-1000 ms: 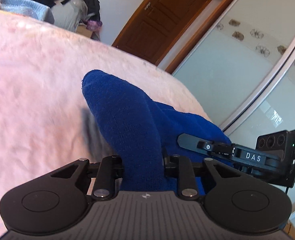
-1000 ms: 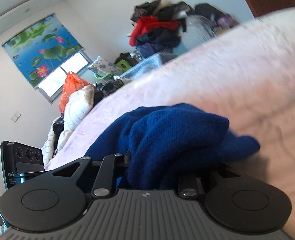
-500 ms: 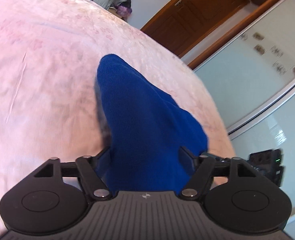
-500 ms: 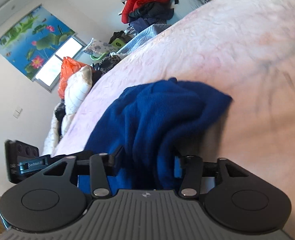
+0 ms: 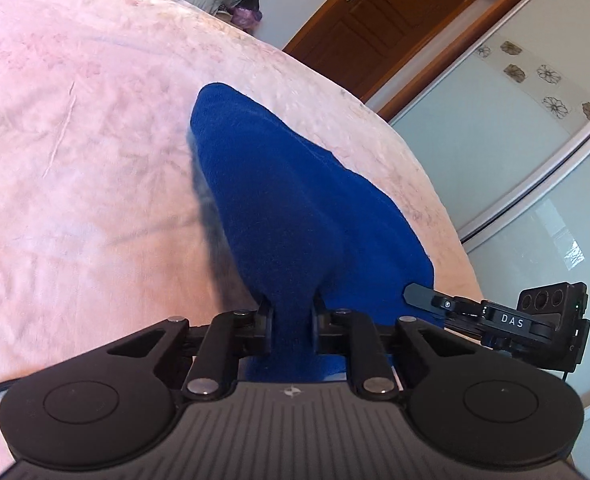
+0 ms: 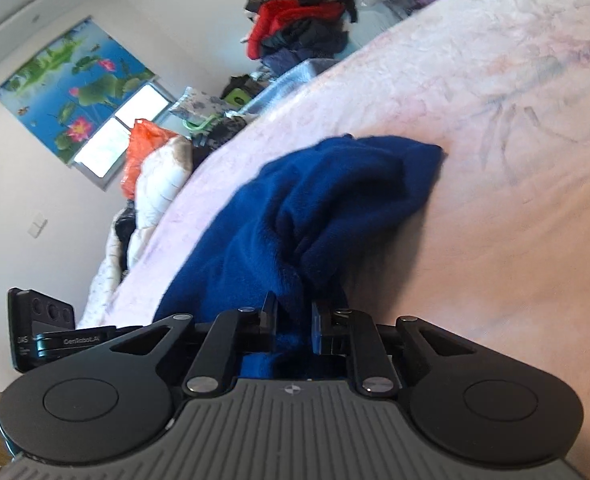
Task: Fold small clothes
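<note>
The deep-blue fleecy knit garment is lying on the pale pink plush bedspread, and both tools are gripping its near edge. The left gripper is clenching a bunched ridge of the cloth, its jaws having just been closing with the fabric between them. The right gripper is pinching a thicker, rumpled wad of the same garment, its jaws likewise having just been closing on cloth.

From the left jaws, the garment's long axis is running away toward 11 o'clock, ending in a rounded tip that is resting on the bedspread. From the right jaws, it is heaping toward 1 o'clock, its far corner touching the bedspread. In the left wrist view the right tool is sitting at 3 o'clock, just beside the cloth's right border, so the two grips are probably on neighbouring corners.

The fabric is looking soft, thick and limp, likely to sag and crease rather than hold an edge. The bedspread is looking velvety and faintly wrinkled.
</note>
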Demonstrator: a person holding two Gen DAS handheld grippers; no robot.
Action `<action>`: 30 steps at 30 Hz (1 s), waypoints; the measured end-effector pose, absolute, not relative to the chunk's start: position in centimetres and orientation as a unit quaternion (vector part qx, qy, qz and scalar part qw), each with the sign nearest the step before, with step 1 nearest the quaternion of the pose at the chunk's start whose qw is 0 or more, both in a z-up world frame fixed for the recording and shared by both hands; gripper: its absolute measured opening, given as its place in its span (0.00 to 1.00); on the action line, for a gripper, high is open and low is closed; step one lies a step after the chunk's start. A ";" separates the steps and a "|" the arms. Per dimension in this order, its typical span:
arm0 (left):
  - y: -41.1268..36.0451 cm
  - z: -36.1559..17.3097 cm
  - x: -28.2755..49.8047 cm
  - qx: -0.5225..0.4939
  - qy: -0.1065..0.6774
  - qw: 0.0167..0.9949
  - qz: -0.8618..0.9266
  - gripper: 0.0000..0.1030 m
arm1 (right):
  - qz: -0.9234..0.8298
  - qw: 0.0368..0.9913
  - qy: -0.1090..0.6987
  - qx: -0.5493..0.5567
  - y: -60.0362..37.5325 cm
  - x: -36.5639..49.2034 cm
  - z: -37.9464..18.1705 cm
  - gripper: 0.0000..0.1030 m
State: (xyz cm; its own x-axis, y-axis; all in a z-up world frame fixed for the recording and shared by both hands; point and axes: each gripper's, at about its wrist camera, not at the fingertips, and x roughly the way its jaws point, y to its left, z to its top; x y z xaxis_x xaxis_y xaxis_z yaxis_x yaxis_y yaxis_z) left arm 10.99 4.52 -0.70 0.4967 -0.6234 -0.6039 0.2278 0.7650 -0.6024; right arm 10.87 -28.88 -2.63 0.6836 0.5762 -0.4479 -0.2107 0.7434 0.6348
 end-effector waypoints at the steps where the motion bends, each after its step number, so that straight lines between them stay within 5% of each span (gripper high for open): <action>1: 4.4 -0.9 10.7 -0.224 0.438 0.833 -0.252 0.15 | 0.220 0.875 0.335 0.273 -28.7 10.4 -2.6 0.19; 4: 3.0 -0.9 9.4 -0.172 0.435 0.858 -0.213 0.18 | 0.152 0.894 0.364 0.214 -27.4 9.2 -2.8 0.30; 6: 2.0 0.1 8.1 -0.138 0.417 0.876 -0.196 0.28 | 0.112 0.917 0.347 0.158 -25.8 7.2 -2.1 0.46; 7: 1.5 0.6 7.5 -0.125 0.409 0.884 -0.188 0.41 | 0.103 0.927 0.331 0.144 -25.1 6.2 -1.6 0.49; 8: 1.1 0.9 6.9 -0.118 0.403 0.890 -0.179 0.66 | 0.098 0.934 0.315 0.139 -24.5 5.1 -1.2 0.56; 10: 0.3 1.2 5.7 -0.107 0.391 0.900 -0.161 0.84 | 0.087 0.943 0.293 0.134 -23.2 3.4 -0.7 0.71; 19: -2.1 0.6 1.9 -0.009 0.397 0.915 -0.073 0.84 | 0.054 0.952 0.294 0.069 -18.7 -0.5 -0.1 0.96; 30: -2.2 -0.5 -0.4 0.030 0.387 0.921 -0.014 0.84 | 0.009 0.951 0.303 0.062 -16.6 -2.1 -2.7 0.99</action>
State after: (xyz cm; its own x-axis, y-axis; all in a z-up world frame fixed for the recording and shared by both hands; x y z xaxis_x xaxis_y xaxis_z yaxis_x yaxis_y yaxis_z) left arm -0.38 -2.19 -0.52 0.6995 -0.0037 -0.7146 0.0495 0.9978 0.0433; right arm -2.14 -16.57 -2.73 0.8160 0.0550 -0.5755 0.0199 0.9922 0.1231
